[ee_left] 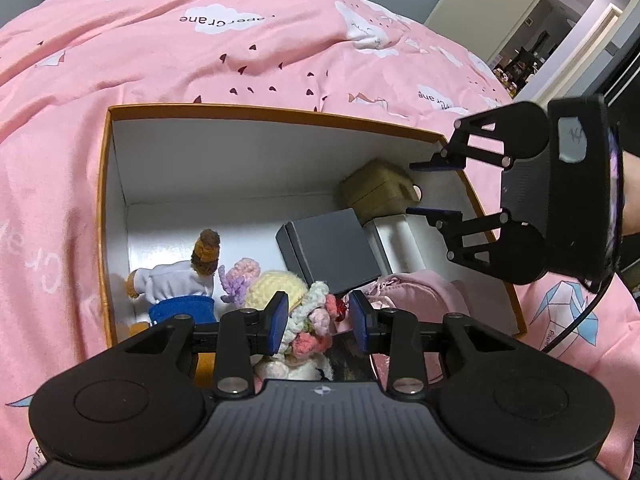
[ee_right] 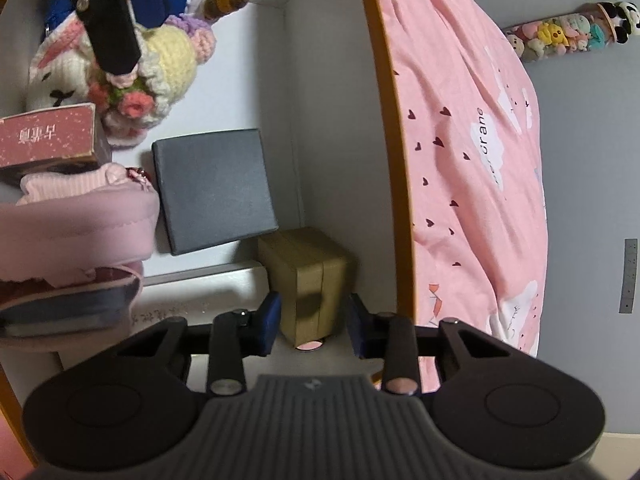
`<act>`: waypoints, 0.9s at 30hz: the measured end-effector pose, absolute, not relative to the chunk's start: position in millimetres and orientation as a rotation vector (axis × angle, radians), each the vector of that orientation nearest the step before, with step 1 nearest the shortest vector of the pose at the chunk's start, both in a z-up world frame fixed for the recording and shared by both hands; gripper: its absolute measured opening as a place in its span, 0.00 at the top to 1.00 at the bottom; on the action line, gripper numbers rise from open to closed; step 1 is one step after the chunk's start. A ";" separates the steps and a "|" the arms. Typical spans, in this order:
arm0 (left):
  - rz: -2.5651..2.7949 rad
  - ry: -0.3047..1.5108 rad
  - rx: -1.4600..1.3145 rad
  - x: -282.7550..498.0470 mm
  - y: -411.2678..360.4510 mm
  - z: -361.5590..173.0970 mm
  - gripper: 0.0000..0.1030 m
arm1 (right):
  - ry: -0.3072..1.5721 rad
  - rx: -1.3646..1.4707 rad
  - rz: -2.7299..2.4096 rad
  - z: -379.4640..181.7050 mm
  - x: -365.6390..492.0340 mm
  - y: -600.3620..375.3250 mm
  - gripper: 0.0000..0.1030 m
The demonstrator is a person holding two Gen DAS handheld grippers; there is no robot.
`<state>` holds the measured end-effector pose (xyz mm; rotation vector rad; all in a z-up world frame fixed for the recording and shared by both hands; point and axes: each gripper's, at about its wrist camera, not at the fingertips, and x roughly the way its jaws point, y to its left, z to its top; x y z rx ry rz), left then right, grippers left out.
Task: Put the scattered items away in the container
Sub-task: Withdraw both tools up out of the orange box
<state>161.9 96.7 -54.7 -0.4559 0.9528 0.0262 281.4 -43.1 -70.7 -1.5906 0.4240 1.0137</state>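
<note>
- We see the container, an orange-edged box with white inner walls, lying on the pink bedcover.
- Our left gripper is low inside the box and its blue pads press on the crocheted flower bunch, so it holds that toy.
- Our right gripper stands half open around the tan small box in the box corner; we cannot tell if the pads touch it.
- A dark grey box lies near the tan one.
</note>
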 end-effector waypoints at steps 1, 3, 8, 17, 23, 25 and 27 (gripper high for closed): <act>0.030 0.951 -0.458 161.2 97.3 -54.2 0.64 | 0.419 -1.593 1.010 -71.4 281.0 -42.7 0.67; 0.039 0.945 -0.463 159.7 99.3 -53.3 0.64 | 0.407 -1.577 1.024 -69.7 280.1 -40.3 0.67; 0.051 0.943 -0.464 159.8 100.4 -53.0 0.64 | 0.360 -1.530 1.082 -63.1 273.3 -31.3 0.72; 0.048 0.935 -0.464 158.5 101.4 -52.5 0.64 | 0.405 -1.525 1.123 -71.4 271.7 -3.3 0.83; 0.044 0.936 -0.469 161.1 102.7 -55.4 0.64 | 0.476 -1.497 1.079 -67.9 281.2 -7.9 0.83; 0.046 0.934 -0.467 162.2 102.8 -54.7 0.64 | 0.498 -1.450 1.094 -59.1 278.7 -6.8 0.83; 0.034 0.919 -0.465 166.8 103.7 -51.9 0.64 | 0.502 -1.416 1.107 -51.1 274.7 -6.2 0.83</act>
